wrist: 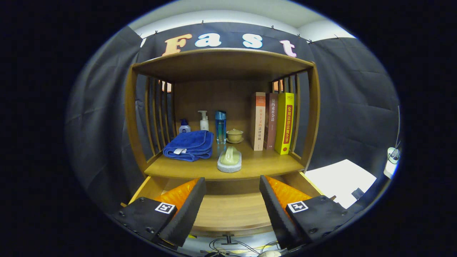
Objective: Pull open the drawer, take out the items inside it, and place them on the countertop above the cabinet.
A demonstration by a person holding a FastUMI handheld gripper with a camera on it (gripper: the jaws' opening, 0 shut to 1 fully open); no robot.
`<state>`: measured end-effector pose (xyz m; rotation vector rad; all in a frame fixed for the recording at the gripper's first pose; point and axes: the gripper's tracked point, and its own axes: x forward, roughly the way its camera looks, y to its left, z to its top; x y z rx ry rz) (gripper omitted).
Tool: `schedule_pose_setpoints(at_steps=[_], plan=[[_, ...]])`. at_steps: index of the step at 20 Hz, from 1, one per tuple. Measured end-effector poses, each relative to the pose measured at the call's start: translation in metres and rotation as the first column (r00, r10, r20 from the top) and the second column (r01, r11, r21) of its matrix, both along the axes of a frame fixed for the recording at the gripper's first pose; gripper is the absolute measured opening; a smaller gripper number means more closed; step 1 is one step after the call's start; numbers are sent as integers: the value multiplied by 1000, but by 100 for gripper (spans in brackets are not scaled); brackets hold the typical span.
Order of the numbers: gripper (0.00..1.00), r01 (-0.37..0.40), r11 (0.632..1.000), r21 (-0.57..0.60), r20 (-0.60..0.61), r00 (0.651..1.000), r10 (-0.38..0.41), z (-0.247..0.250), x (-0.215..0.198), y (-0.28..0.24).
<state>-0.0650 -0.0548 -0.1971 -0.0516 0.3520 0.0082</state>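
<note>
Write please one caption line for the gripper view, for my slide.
Open gripper above the pulled-open wooden drawer; folded blue towel and pale soap on a grey dish lie on the wooden countertop.

Open tongs (232,200) over bare drawer (232,210); towel (189,144), soap dish (229,162) crowding countertop (264,164) front.

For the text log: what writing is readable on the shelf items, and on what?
"2022": spine of the tall yellow book.
Dark brown book and tan book: spine characters too blurred.
Small blue bottle: label too small.
Open gripper above the wooden drawer: square marker patterns, no words.
</note>
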Motion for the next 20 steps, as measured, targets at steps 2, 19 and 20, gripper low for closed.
schedule_pose_setpoints(at_steps=[2,19,20], plan=[[99,-1,1000,-9,14,1000,1,-7,-18,0],[99,-17,1000,-22,-34,999,16,-101,-89,-2],[99,-18,1000,-24,-40,999,17,-106,-89,-1]])
